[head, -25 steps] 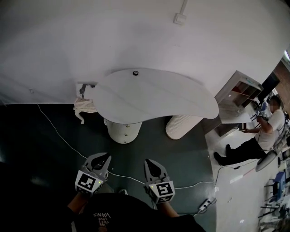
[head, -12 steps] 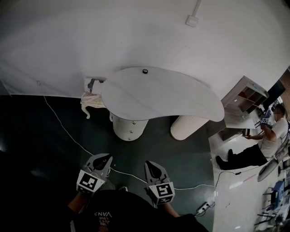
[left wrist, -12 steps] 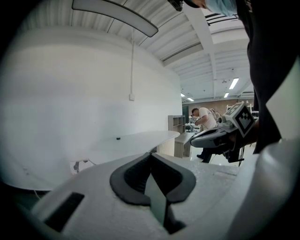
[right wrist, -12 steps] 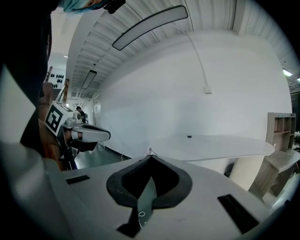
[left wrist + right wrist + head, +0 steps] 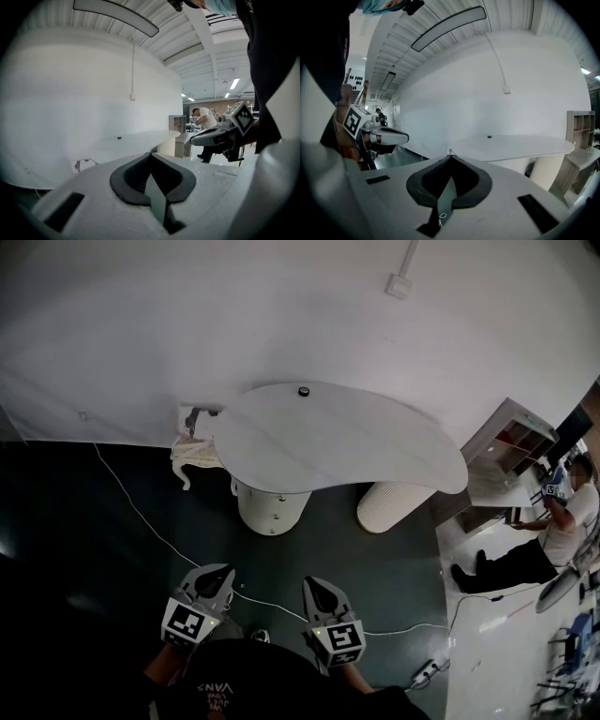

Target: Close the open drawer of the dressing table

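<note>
Left claw (image 5: 222,571) and right claw (image 5: 312,583) are both hovering side by side with jaws pressed together, empty, well apart from the drawer pedestal (image 5: 270,507), which is standing beneath the tabletop (image 5: 356,442) ahead.
</note>
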The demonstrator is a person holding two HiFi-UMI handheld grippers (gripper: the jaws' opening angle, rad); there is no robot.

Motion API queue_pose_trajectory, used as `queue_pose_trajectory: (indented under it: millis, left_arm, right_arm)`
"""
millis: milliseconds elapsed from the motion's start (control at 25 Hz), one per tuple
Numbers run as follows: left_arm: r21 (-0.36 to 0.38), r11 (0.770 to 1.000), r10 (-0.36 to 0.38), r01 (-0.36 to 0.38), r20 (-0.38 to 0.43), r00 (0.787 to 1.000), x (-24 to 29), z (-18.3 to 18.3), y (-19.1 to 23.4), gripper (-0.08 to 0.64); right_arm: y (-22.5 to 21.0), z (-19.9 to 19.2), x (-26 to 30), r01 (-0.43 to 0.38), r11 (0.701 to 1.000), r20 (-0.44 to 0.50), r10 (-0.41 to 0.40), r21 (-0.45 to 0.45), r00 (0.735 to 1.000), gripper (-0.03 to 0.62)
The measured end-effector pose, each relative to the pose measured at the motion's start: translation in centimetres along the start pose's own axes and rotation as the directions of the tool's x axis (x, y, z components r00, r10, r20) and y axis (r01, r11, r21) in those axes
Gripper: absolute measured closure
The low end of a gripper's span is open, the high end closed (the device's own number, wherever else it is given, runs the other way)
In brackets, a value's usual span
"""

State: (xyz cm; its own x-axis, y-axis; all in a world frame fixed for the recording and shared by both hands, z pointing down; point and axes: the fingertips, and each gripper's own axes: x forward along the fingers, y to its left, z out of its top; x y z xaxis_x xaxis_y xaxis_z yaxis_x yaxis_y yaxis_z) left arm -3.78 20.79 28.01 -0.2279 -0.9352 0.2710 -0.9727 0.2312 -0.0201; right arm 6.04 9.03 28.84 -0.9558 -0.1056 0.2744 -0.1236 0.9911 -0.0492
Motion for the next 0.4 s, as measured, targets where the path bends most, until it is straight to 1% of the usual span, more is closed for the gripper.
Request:
queue_pose_trajectory:
  millis: [400]
  left_arm:
    - [-0.006,1.000,0.006,-0.006,-0.004,1.000,0.29,0.13,-0.15,0.541]
  right_arm:
    - [-0.46,-0.03,0.08,0.002,1.000,-0.003,-0.002,0.004,1.000,0.591]
